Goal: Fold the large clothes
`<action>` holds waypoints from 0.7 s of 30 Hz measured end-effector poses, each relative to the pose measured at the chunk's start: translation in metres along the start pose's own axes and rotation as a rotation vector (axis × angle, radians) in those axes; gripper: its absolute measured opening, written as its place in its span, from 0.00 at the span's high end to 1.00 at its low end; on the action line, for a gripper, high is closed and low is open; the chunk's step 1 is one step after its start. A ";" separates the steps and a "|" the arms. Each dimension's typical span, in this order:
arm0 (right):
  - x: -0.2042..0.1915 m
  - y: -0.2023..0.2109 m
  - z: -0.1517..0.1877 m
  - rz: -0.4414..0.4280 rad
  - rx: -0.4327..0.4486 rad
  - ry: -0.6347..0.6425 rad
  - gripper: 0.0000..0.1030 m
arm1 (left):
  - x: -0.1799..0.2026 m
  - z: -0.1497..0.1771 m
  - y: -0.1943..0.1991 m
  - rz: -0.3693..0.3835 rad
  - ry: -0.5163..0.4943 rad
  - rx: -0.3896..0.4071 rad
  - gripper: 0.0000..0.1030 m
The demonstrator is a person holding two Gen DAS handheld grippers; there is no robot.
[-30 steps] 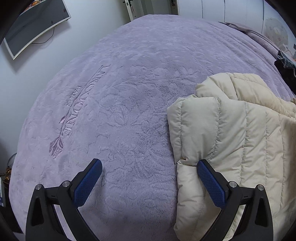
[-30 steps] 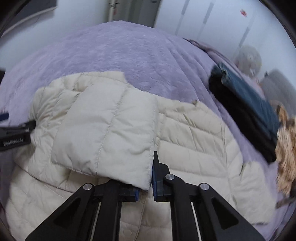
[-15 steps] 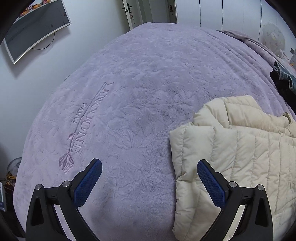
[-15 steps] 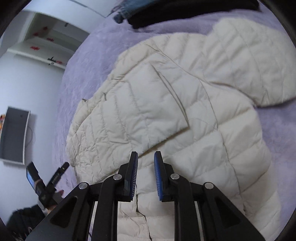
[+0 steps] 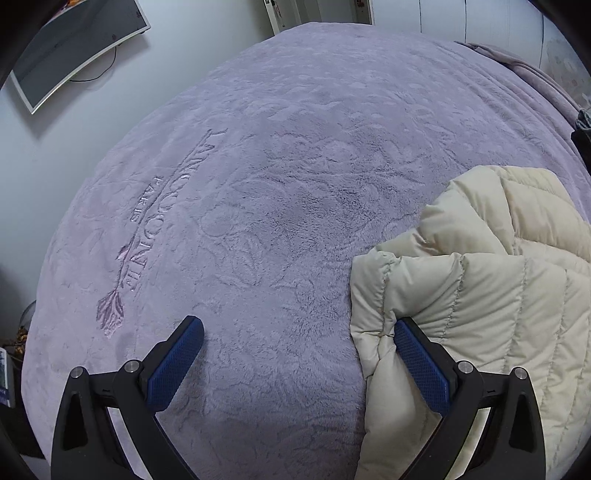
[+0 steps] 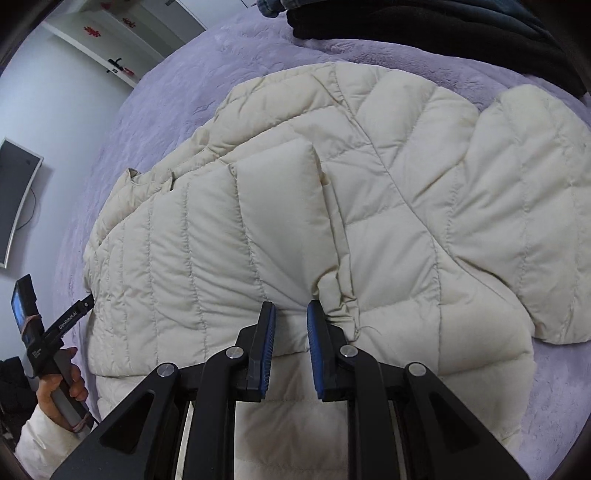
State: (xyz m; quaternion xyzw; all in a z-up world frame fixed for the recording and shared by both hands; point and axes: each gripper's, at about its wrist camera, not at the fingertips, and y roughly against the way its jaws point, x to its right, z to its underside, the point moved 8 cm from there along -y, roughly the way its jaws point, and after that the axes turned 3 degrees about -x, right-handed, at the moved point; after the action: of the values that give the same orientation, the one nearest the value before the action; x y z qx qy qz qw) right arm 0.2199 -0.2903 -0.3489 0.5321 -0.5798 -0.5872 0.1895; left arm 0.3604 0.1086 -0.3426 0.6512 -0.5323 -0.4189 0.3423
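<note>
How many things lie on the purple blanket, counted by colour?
Cream: 1, the puffer jacket
Dark (black and blue-grey): 1, a pile of clothes at the far edge; how many pieces it holds cannot be told
Total: 2 on the blanket

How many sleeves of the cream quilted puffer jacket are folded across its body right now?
1. The left-side sleeve lies folded over the cream quilted puffer jacket; the other sleeve still spreads outward on the purple plush blanket.
</note>
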 end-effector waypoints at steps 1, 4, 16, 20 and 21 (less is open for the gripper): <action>0.003 0.002 0.001 0.000 0.001 -0.008 0.81 | 0.000 0.000 0.000 0.000 0.000 0.000 0.00; 0.011 0.008 0.003 -0.004 0.003 -0.026 0.81 | 0.000 0.001 0.001 0.000 0.002 0.000 0.00; 0.044 0.037 0.013 -0.020 -0.004 -0.112 0.79 | -0.002 -0.003 0.035 -0.020 -0.035 0.021 0.00; 0.047 0.049 0.016 -0.033 0.004 -0.129 0.73 | 0.009 0.005 0.057 0.002 -0.065 0.026 0.00; 0.048 0.052 0.017 -0.039 0.006 -0.135 0.66 | 0.012 0.007 0.063 0.014 -0.070 0.024 0.00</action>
State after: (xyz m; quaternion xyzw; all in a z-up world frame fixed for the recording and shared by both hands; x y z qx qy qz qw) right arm 0.1678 -0.3355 -0.3263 0.5030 -0.5827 -0.6235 0.1366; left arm 0.3290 0.0839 -0.2918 0.6365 -0.5533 -0.4328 0.3184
